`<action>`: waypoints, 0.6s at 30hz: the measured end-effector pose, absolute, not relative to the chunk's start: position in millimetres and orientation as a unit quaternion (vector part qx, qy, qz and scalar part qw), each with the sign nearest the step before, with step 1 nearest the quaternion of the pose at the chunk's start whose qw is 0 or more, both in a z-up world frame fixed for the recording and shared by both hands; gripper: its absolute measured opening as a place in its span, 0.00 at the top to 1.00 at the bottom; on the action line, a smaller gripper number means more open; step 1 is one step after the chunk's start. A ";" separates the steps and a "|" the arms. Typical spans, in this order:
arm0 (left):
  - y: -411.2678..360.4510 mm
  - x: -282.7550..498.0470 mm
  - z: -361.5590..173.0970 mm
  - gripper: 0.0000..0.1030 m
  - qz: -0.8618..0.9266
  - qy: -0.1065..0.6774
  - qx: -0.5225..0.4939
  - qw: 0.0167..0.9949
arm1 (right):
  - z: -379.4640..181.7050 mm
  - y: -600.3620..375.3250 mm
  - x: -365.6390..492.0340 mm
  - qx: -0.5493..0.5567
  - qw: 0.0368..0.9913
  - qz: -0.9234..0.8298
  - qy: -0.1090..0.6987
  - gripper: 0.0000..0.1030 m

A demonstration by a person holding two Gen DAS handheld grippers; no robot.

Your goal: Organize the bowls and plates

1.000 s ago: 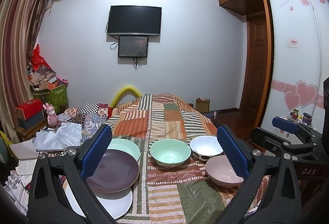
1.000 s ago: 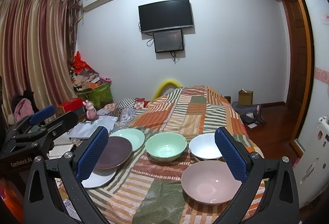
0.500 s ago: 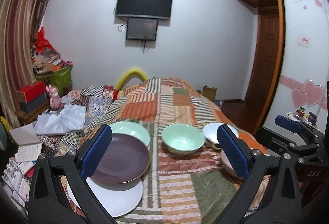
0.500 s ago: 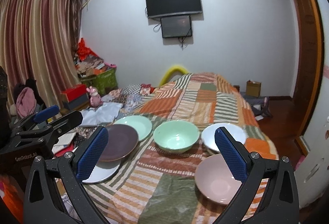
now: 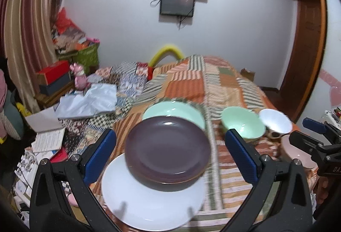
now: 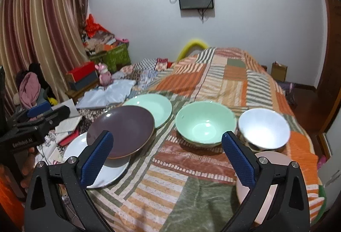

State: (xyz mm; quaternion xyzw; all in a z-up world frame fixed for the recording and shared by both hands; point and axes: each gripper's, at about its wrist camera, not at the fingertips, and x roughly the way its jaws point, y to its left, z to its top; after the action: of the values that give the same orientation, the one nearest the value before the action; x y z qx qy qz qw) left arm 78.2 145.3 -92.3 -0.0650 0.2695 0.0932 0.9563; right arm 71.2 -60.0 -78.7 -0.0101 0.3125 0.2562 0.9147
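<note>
left wrist view first: left gripper [image 5: 170, 155] spread wide, nothing between the blue pads, hanging just above the purple plate [image 5: 168, 149] and framing it. purple plate resting partly on the white plate [image 5: 149, 204] at the near edge of the patchwork bedspread [image 5: 215, 87], overlapping the mint plate [image 5: 174, 111] behind it, so three plates bunched together but not squared into a neat stack. over to the right wrist view: right gripper [image 6: 168, 156] also gaping, empty, poised over the striped cloth in front of the mint bowl [image 6: 205, 123]. white bowl [image 6: 264, 128] just beside the mint one, rims close, contact hard to call. pink bowl [image 6: 275, 159] nearer, tucked partly under the right-hand finger, edge close to the white bowl. all three bowls standing separately, none nested. progress by the look of it: very early, plates loosely overlapped, bowls unsorted, nothing gripped on either side. left to do, most likely: line the plates up into one pile, nest the bowls into another. watch point: soft bedding underneath, so stacked crockery could tilt or slide, and the white plate sits right at the bed's edge.
</note>
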 end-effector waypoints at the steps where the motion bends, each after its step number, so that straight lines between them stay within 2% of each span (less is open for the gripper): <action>1: 152.0 81.8 -94.5 0.00 0.095 0.275 -0.069 0.954 | -82.9 -56.0 76.1 -0.010 0.911 0.258 0.322 0.06; 4: 173.1 92.6 -102.5 0.00 0.108 0.287 -0.070 0.949 | -93.0 -44.2 87.3 -0.013 0.902 0.265 0.341 0.12; 6: 185.1 100.5 -109.5 0.11 0.114 0.297 -0.067 0.946 | -100.0 -35.7 93.0 -0.017 0.896 0.269 0.351 0.15; 10: 205.4 117.3 -126.8 0.20 0.108 0.328 -0.082 0.935 | -112.5 -18.8 101.5 -0.029 0.888 0.279 0.365 0.22; 18: 236.2 144.6 -163.6 0.46 0.107 0.382 -0.100 0.912 | -137.3 7.2 123.9 -0.033 0.866 0.295 0.402 0.37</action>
State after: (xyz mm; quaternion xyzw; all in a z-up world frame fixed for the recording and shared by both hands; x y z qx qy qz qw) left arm 144.6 236.2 -163.6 -0.1003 0.3824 0.1069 0.9123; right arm 123.9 7.2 -137.3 -0.0331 0.4022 0.2947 0.8662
